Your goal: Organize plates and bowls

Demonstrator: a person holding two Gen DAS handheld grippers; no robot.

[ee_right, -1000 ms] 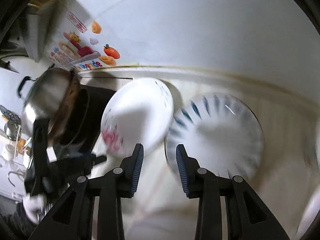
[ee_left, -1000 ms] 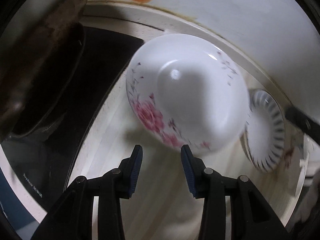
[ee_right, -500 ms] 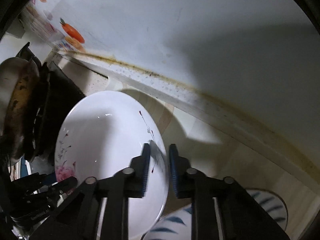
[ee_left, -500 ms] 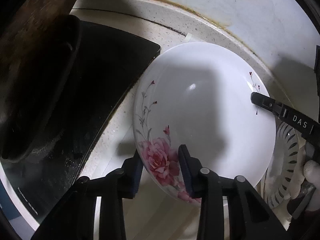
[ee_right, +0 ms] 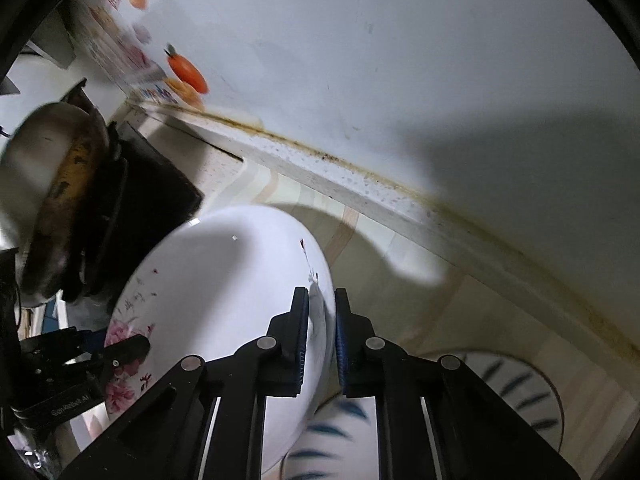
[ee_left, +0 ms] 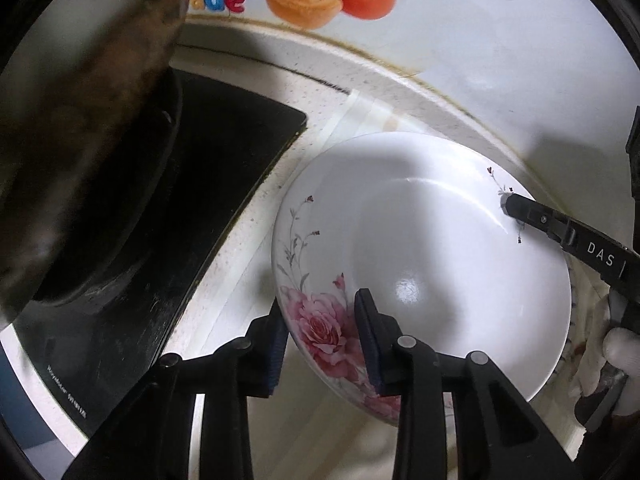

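Left wrist view: the rose-patterned plate (ee_left: 420, 268) is being held tilted above the pale worktop (ee_left: 332, 120), just beside the black cooktop (ee_left: 160, 208) at the worktop's left edge. The left gripper (ee_left: 320, 340) is being pinched on the near rim, one pad under the plate and one on the rose print. The right gripper (ee_left: 516, 208) is being seen at the far right rim, a gloved hand (ee_left: 620, 344) behind it.

Right wrist view: the right gripper (ee_right: 322, 336) is being pressed nearly together on the plate's thin rim (ee_right: 320, 312), rim sandwiched between the blue pads (ee_right: 340, 340). A blue-striped plate (ee_right: 520, 384) is lying flat on the worktop below and to the right, partly hidden under the lifted plate. A worn pot (ee_right: 44, 184) is sitting on the cooktop at left.

Judged step: the rose plate is being carried by both grippers, probably for stacking onto the striped plate.

To be done well:
- both pinches being kept firm; the glazed rim is likely slippery
- the plate being levelled before lowering, so one edge is not being struck first
- the plate being centred over the striped plate, clear of the cooktop and the wall (ee_right: 400, 60)
- neither gripper being released until the plate is resting flat
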